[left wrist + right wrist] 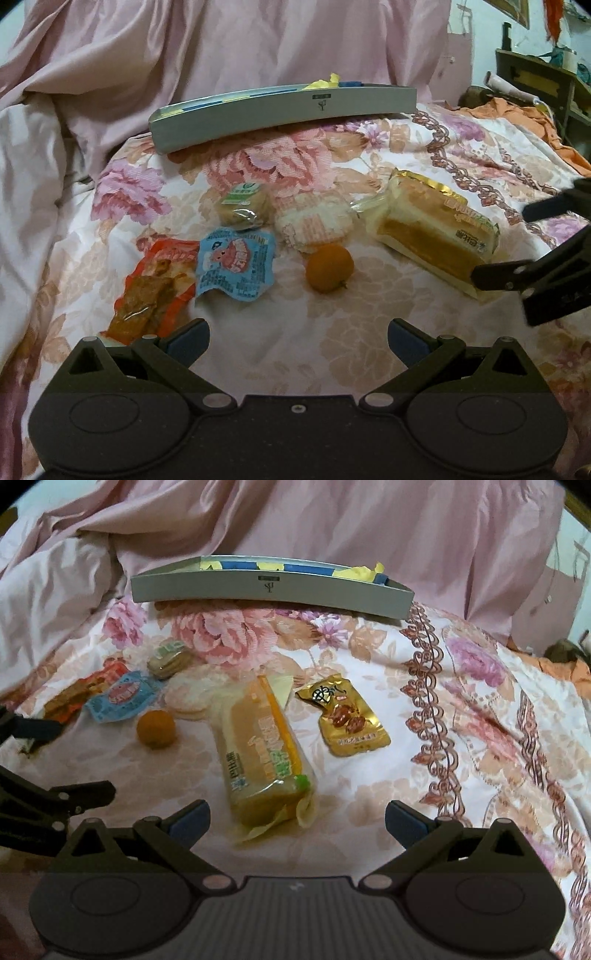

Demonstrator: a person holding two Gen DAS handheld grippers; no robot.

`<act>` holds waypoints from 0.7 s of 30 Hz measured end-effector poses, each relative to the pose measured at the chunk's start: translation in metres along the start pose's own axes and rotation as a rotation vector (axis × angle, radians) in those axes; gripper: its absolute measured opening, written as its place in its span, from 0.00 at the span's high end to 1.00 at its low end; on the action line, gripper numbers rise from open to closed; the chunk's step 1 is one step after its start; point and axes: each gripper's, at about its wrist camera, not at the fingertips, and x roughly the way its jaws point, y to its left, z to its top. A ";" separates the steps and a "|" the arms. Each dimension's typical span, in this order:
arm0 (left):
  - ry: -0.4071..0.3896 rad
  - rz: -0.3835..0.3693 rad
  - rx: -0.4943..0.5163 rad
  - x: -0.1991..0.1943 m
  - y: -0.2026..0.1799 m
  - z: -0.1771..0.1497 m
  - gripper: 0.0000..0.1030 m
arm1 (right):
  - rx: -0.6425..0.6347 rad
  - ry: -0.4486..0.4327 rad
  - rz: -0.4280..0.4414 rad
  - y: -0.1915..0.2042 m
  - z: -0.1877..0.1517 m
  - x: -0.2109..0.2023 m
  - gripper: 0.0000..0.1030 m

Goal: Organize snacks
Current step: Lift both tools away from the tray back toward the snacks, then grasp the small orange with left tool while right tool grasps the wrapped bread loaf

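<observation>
Snacks lie on a floral bedspread. In the left wrist view: an orange packet of brown pieces [151, 291], a blue packet [236, 267], a small orange fruit [328, 267], a round cake in wrap [243, 208], a white rice cracker pack [314, 221] and a wrapped bread loaf [436, 229]. The right wrist view shows the loaf [266, 757] just ahead, a gold packet [347, 716] and the orange fruit [156, 728]. A grey box [280, 110] stands behind; it also shows in the right wrist view [273, 587]. My left gripper [297, 338] is open and empty. My right gripper [297, 818] is open and empty.
Pink bedding [221, 48] is piled behind the box. An orange cloth [517, 114] and dark furniture [543, 81] are at the far right. My right gripper's fingers [502, 275] reach in beside the loaf's near end.
</observation>
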 end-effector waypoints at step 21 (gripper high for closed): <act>-0.058 -0.160 -0.001 0.039 0.008 0.028 0.01 | -0.265 -0.040 0.093 0.008 0.007 0.047 0.00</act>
